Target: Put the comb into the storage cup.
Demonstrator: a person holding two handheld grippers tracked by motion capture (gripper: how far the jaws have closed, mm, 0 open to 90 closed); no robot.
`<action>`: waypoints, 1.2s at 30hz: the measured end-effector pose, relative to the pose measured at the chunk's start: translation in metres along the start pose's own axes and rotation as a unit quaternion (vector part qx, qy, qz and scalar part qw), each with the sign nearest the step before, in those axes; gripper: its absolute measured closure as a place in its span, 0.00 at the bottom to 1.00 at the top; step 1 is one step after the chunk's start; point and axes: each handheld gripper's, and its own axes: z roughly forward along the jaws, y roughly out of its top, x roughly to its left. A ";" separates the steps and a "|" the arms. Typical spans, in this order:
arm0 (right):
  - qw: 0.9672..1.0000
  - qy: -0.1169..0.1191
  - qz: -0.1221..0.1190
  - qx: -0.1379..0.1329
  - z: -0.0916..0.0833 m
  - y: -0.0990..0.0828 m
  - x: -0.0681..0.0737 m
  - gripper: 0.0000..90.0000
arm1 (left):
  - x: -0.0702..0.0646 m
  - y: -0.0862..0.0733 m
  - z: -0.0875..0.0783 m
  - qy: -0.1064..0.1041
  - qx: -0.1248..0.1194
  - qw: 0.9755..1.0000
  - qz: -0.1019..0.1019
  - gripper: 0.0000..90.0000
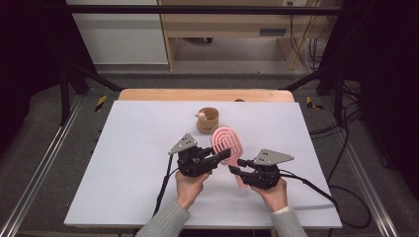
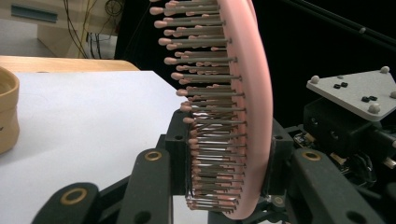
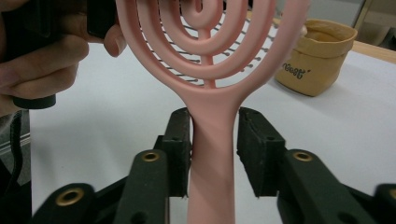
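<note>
Hairbrush (image 1: pixel 228 141) handover: left gripper (image 2: pixel 224 154) clamps the head across bristles and back; right gripper (image 3: pixel 215 149) slack around the handle, gap at 3 o'clock. Keep left firm.

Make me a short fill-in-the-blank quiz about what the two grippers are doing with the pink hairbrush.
1. The left gripper is clamped on the hairbrush across its ____ and the back of its head.
2. The right gripper has the brush's ____ between its jaws.
3. Behind the brush on the white table stands a tan ____.

Missing words: bristles; handle; pouch
</note>
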 end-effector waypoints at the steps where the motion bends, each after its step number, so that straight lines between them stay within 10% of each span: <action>1: 1.000 0.001 0.003 -0.001 0.000 0.000 0.000 0.69 | 0.000 0.000 0.000 0.002 0.001 1.000 0.000 0.70; 22: 0.999 -0.030 0.021 -0.026 -0.005 0.002 -0.008 0.17 | 0.011 0.015 -0.013 0.040 0.003 0.999 0.029 0.70; 36: 0.999 -0.036 0.028 0.000 -0.008 -0.004 -0.017 0.07 | 0.020 0.033 -0.029 0.059 -0.004 0.997 0.041 0.70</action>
